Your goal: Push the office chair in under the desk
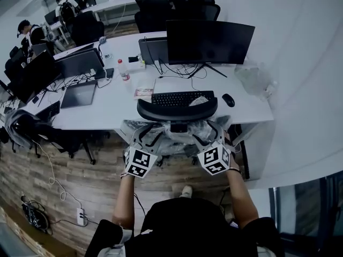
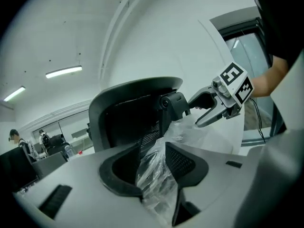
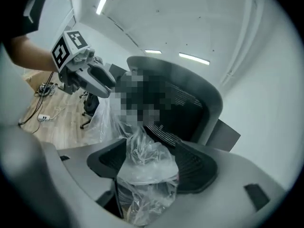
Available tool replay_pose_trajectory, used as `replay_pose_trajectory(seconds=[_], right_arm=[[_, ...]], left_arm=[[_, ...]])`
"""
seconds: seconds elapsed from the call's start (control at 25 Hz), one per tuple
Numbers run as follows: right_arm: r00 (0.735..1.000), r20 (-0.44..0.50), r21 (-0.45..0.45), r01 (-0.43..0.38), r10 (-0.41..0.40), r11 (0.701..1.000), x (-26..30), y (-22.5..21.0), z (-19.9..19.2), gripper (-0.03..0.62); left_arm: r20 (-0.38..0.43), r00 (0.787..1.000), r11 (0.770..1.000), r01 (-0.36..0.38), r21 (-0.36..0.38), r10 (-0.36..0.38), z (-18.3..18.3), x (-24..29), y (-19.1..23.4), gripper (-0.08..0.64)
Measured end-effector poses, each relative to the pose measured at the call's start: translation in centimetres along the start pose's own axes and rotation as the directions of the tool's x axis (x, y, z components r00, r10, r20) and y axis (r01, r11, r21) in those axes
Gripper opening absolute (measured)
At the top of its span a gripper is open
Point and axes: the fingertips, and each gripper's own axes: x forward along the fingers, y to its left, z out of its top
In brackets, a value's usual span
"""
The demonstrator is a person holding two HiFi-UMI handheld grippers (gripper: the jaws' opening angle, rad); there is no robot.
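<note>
Hugging the desk (image 1: 115, 108) edge, office chair (image 1: 177, 110) shows just its curved back top; seat & base hidden below under crinkly plastic wrap (image 1: 185, 137). L gripper (image 2: 153, 165) and R gripper (image 3: 145, 160) each pinching that wrap at the backrest, pads nipped on film. Print on pinkish packet (image 1: 143, 93) by keyboard (image 1: 179, 98): too small to read

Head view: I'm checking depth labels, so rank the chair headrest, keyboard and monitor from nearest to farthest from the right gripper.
From the right gripper:
1. chair headrest, just ahead, at the edge of the desk.
2. keyboard, on the desk just beyond the headrest.
3. monitor, at the back of the desk.
</note>
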Motion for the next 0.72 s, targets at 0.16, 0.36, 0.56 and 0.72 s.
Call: replay_pose_trajectory(seconds=[0.16, 0.36, 0.56, 0.72], right_arm=[[0.999, 0.035, 0.055, 0.003, -0.005, 0.998, -1.0, 0.5, 0.9, 0.341], [0.992, 0.084, 0.114, 0.088, -0.098, 0.990, -2.3, -0.4, 2.0, 0.141], [0.981, 0.103, 0.154, 0.146, -0.162, 0.977, -3.2, -1.0, 2.1, 0.044], [0.978, 0.122, 0.223, 0.137, -0.168, 0.965, -4.1, -0.8, 2.1, 0.032]], left_arm=[[0.048, 0.998, 0.997, -0.031, -0.067, 0.034, 0.9, -0.9, -0.4, 0.123], [0.077, 0.992, 0.987, -0.086, -0.134, 0.096, 1.3, -2.1, -0.2, 0.066], [0.088, 0.981, 0.974, -0.158, -0.165, 0.174, 1.3, -2.9, -0.4, 0.035], [0.097, 0.977, 0.967, -0.167, -0.191, 0.188, 1.4, -3.6, -1.1, 0.029]])
